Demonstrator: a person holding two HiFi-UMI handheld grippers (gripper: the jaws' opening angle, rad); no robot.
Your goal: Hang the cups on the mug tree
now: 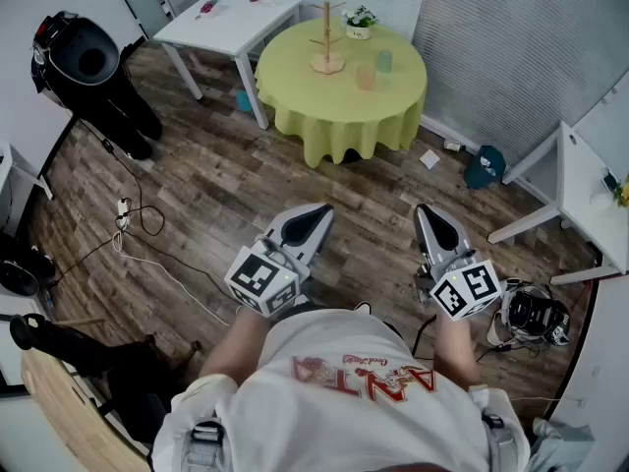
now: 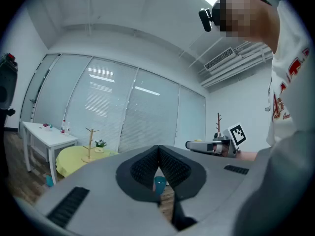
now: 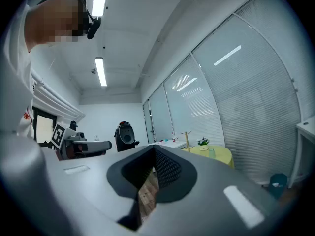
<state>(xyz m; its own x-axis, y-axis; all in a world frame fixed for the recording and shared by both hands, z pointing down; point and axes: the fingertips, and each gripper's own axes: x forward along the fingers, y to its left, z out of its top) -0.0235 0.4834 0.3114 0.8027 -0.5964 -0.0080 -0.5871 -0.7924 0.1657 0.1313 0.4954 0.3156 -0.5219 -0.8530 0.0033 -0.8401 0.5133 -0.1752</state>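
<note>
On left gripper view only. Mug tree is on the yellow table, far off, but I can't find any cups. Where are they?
Observer: The head view shows two. An orange cup and a green cup stand on the yellow table, just right of the mug tree and apart from it.
Operator: I only see the right gripper side-on. What are its jaws doing?
Observer: In the right gripper view, the right gripper has its jaws together with nothing between them.
</note>
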